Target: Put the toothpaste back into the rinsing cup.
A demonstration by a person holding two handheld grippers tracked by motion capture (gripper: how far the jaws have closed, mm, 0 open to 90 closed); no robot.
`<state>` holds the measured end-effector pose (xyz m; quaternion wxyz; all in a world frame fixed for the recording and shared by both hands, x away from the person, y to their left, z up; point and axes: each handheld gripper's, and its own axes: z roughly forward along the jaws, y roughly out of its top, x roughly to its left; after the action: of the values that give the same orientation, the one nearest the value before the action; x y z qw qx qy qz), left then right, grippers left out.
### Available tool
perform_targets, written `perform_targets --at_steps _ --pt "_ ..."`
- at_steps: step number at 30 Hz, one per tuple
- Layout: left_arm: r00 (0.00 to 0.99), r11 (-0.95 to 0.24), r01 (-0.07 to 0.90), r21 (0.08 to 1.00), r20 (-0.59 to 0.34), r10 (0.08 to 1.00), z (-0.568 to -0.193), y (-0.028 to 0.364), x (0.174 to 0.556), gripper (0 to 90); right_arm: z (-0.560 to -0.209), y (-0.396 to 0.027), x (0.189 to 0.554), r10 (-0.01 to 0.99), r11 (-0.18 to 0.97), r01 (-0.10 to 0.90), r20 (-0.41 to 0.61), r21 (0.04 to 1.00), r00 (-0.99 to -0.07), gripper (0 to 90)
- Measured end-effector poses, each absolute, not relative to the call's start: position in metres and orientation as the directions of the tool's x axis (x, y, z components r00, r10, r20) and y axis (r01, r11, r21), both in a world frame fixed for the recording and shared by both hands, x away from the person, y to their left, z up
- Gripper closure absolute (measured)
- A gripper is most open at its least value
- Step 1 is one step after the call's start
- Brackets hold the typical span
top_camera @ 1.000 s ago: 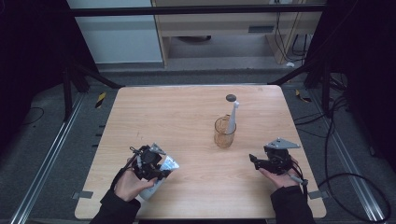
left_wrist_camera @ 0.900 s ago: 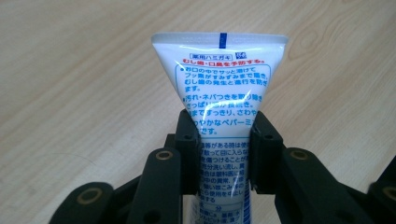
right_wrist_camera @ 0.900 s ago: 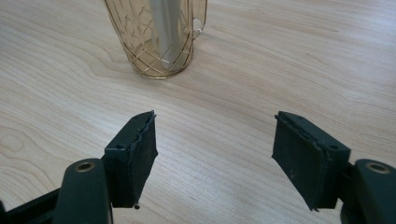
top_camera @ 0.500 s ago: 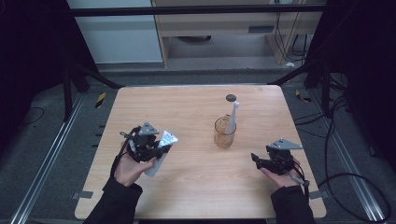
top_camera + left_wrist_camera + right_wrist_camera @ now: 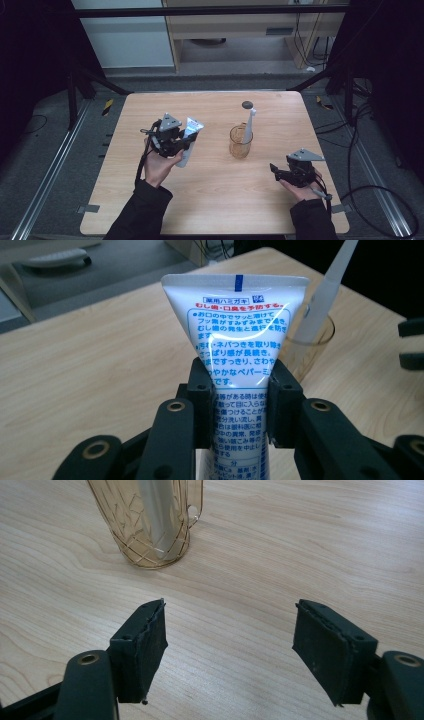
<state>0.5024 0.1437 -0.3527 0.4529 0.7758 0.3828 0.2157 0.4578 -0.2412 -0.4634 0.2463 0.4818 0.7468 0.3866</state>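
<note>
Lowest in the high view, two dark-sleeved forearms come in from the bottom edge over the pale wooden bench. At the lower right of that frame the right gripper sits low over the bench in the person's hand; its jaws have just been opening and stand wide apart with nothing between them, and in the right gripper view bare wood shows in the gap. Left of centre, the left gripper is lifted clear of the bench with its jaws clamped on a white plastic toothpaste tube printed with blue and red text. In the left gripper view the black pads pinch the tube partway along its body, and the flat crimped end stands up near the top of the frame. Farther back, right of centre, a clear amber plastic cup with a handle stands upright on the bench, holding a white toothbrush that leans out over the rim. Beyond it, near the far edge, lies a small dark round disc.
</note>
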Motion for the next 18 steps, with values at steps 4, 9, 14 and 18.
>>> perform_targets --at_steps 4,9,14,18 --pt "0.607 -0.263 0.365 0.893 -0.013 0.795 -0.349 0.134 0.509 68.9 -0.464 -0.242 0.458 0.909 0.234 0.526 0.008 0.818 -0.416 29.0" --pt "0.601 -0.222 0.322 0.920 -0.017 0.799 -0.348 0.120 0.516 68.9 -0.465 -0.244 0.459 0.912 0.229 0.528 0.010 0.818 -0.410 29.0" --pt "0.595 -0.169 0.301 0.938 -0.047 0.802 -0.347 0.109 0.525 68.9 -0.465 -0.244 0.459 0.915 0.230 0.523 0.001 0.821 -0.404 28.5" --pt "0.602 -0.147 0.286 0.947 -0.058 0.796 -0.343 0.101 0.530 68.8 -0.466 -0.245 0.459 0.914 0.231 0.521 0.000 0.822 -0.406 27.7"
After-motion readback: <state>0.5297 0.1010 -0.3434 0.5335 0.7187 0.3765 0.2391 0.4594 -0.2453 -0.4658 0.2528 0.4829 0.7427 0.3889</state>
